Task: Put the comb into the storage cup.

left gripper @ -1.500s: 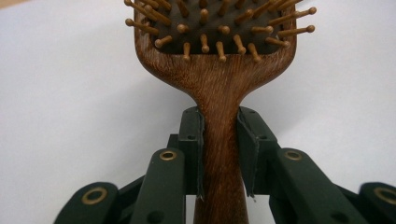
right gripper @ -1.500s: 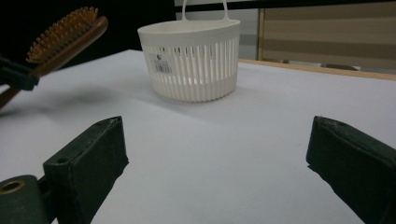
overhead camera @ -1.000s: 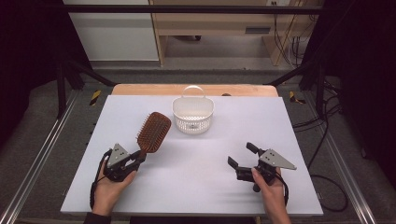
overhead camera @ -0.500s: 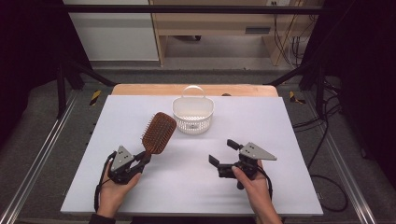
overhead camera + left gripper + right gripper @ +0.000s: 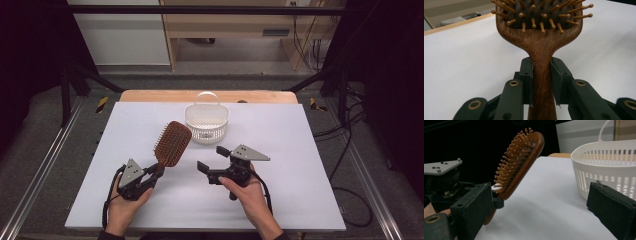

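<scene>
High view: left gripper pinching hairbrush handle just beside basket, right gripper spread wide nearby; brush could pivot w/ narrow grip.

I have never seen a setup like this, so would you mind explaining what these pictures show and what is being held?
There is no robot arm: a person holds a hand-operated two-jaw tool in each hand. One picture looks down on the white table from above; the others come from cameras riding on each tool. The left tool is shut on the handle of a wooden hairbrush, with its bristled head tilted up off the table. The right tool is open and empty, aimed toward the brush. A white slotted basket with a handle stands farther back.
</scene>
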Available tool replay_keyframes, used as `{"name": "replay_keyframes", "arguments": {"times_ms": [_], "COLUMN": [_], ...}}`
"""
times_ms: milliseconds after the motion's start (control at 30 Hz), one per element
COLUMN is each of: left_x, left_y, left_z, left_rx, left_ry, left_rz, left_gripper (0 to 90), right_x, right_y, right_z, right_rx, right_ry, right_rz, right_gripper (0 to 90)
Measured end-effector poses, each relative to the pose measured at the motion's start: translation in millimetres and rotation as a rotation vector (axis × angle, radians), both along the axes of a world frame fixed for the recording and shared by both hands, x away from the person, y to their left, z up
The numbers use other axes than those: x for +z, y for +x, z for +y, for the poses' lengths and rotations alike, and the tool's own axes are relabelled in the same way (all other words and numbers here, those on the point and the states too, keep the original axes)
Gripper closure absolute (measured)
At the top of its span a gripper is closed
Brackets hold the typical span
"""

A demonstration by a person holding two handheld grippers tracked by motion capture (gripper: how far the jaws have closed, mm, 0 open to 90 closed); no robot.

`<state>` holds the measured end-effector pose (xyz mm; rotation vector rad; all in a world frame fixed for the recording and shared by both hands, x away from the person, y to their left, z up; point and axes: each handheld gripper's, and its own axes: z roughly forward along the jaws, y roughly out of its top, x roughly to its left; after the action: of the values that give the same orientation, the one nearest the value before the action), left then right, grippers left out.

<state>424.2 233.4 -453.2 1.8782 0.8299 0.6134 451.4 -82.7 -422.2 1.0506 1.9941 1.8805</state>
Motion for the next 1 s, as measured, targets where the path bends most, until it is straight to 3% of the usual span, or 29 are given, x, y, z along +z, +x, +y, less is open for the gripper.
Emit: {"name": "replay_keyframes", "arguments": {"times_ms": [233,400,1000], "left_x": [0.8,2.4,6.2], "left_y": [-2.8,-5.0,-10.6], "left_z": [-9.2,-13.0,-15.3], "left_rx": [-0.026,-0.047,-0.056], "left_ry": [0.002,0.007,-0.005], "left_rz": [-0.014,-0.026,-0.067], "left_gripper": [72.4,72.4,72.4], "right_x": [6.2,11.5,27.5], "right_y": [7.4,16.0,32.6], "right_z": [13.3,24.8,49.4], "right_rx": [0.009,0.032,0.067], "right_ry": [0.018,0.069,0.118], "right_rz": [0.031,0.062,0.114], "right_gripper": [8.9,10.0,19.4]}}
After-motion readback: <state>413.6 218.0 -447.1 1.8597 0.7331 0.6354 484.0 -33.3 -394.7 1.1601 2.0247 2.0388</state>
